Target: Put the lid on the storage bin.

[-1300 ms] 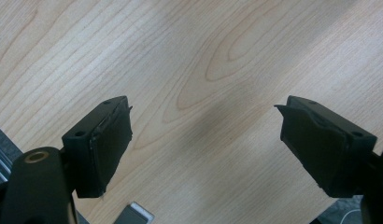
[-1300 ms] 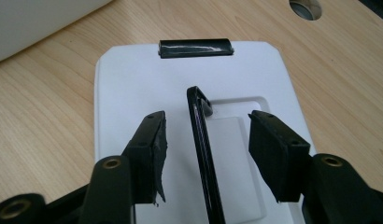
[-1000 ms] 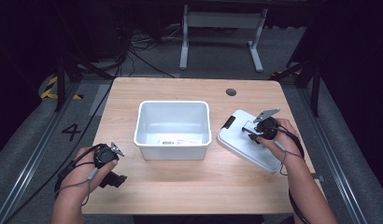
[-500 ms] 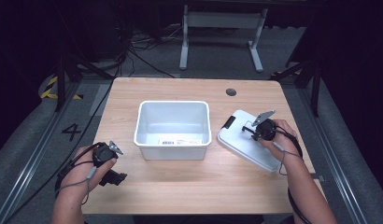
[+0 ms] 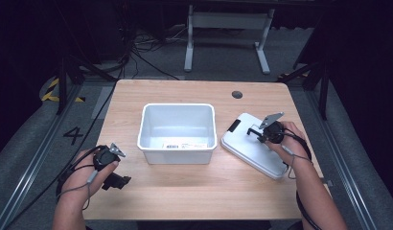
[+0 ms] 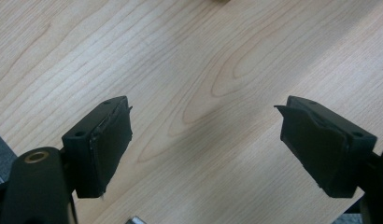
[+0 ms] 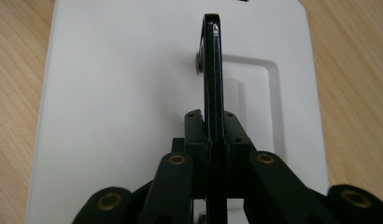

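Right tool [image 5: 261, 132] sits at right of centre in the high view, jaws clamped together on the black handle [image 7: 213, 70] of the white lid [image 5: 254, 151]. Lid lies flat on the desk [image 5: 185, 196], just right of the white bin [image 5: 178, 132], skewed to the desk edge and apart from the bin. Left tool [image 5: 113, 177] rests low at lower left of that frame, jaws wide apart with nothing between them.

Step in hand, as I judge it: lift the lid by its handle and carry it over to the bin.

To do it well:
- keep the clamp firm; the handle is a thin upright bar and the lid is broad, so it will likely swing or tip once off the desk
- lift straight up first, then move left
- turn the lid to square with the bin rim before lowering
- left tool could steady the bin wall or the lid's far edge if it tilts

Views compared:
- Right gripper view: handle edge-on, pinched near its lower end, standing over a shallow recessed panel in the lid; grip looks centred.
- High view: the lid's skew and the gap to the bin.
- Left gripper view: left tool [image 6: 206, 144] spread over bare wood grain, pads [image 6: 108, 147] clear of anything.
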The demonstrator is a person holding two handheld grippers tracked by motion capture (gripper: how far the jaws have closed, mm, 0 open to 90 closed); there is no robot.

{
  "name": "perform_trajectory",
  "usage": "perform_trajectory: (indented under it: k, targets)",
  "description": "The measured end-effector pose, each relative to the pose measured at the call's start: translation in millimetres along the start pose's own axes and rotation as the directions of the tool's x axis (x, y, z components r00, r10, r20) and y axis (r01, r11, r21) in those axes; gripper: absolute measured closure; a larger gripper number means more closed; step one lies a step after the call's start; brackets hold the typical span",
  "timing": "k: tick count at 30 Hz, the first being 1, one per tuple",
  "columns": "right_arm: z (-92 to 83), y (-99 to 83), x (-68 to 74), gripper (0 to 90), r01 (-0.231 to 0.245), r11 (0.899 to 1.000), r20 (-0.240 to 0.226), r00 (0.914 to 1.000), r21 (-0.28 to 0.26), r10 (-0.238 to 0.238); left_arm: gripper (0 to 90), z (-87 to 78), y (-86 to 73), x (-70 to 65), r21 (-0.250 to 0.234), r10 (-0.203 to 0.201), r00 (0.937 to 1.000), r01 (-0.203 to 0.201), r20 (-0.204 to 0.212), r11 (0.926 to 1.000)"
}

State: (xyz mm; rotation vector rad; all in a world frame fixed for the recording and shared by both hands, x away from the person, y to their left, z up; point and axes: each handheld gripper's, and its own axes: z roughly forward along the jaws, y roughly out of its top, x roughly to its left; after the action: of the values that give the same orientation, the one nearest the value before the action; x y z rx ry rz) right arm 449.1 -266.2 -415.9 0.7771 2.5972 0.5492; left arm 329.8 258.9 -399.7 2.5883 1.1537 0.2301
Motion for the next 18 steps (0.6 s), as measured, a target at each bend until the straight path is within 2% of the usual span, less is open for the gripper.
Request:
perform_trajectory:
  k: [6, 10, 12, 15, 18]
  targets:
    - [-14.6, 8.2, -0.3, 84.4, -0.012, 1.0, -0.009, 0.9999, -0.024, 0.012, 16.9, -3.9, -3.6, 2.1, -0.002, -0.027, 0.9996, 0.027, -0.005, 0.9996]
    - [-30.5, 15.3, -4.3, 84.4, 0.002, 0.999, -0.008, 1.0, -0.04, -0.002, 16.8, -8.1, -1.9, 3.2, -0.022, -0.015, 0.9998, 0.015, -0.01, 0.9996]
    - [-38.8, 19.1, -5.9, 84.4, 0.014, 0.999, -0.007, 0.9999, -0.047, -0.014, 16.8, -9.0, -1.5, 3.3, -0.035, -0.026, 0.9996, 0.026, 0.005, 0.999]
    - [-50.7, 24.5, -8.7, 84.4, 0.025, 0.998, -0.008, 0.9996, -0.058, -0.026, 16.8, -10.2, -0.9, 5.3, -0.041, -0.021, 0.9998, 0.021, 0.004, 0.9989]
    - [-61.2, 28.0, -11.5, 84.4, 0.016, 0.997, -0.016, 0.9997, -0.073, -0.017, 16.8, -10.4, 0.0, 7.4, -0.045, -0.011, 0.9999, 0.011, -0.001, 0.9989]
